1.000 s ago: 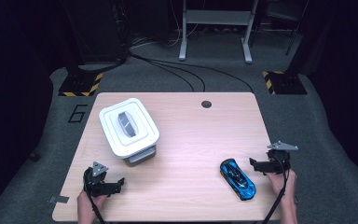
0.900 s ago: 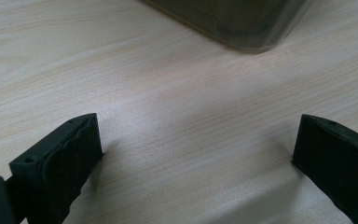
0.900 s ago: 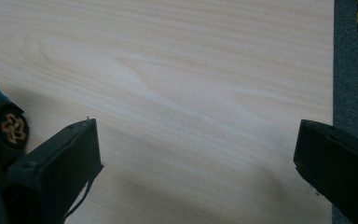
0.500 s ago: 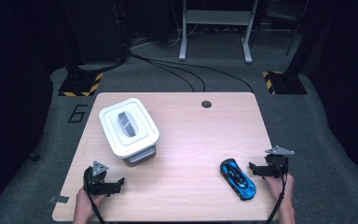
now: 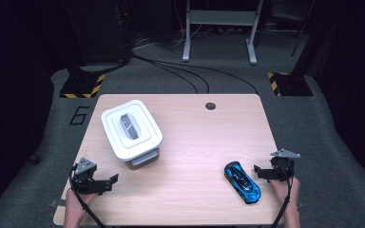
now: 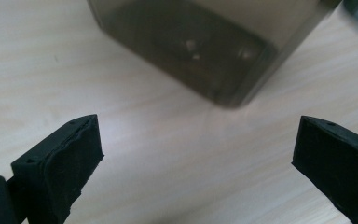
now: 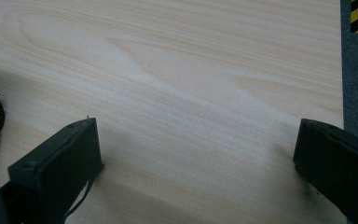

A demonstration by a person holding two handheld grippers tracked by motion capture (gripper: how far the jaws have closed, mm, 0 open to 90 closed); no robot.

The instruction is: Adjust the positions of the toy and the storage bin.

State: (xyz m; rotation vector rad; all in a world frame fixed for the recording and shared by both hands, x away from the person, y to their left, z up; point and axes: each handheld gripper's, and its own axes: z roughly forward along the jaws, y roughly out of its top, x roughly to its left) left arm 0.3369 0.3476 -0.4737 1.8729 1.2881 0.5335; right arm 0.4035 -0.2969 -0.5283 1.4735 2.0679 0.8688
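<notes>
Low, both claws wide: left claw [image 5: 108, 181], right claw [image 5: 260, 172].

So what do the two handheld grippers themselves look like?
Both are black. The left gripper and right gripper each carry a grey three-cornered plate on top and trail a black cable. Their fingers are blocky, matte black pads with small holes.

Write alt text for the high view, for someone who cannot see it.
A person's hands hold two open grippers low over a wooden table: the left gripper sits near a lidded white container, the right gripper beside a blue toy car. Dark floor and cables lie beyond.
</notes>
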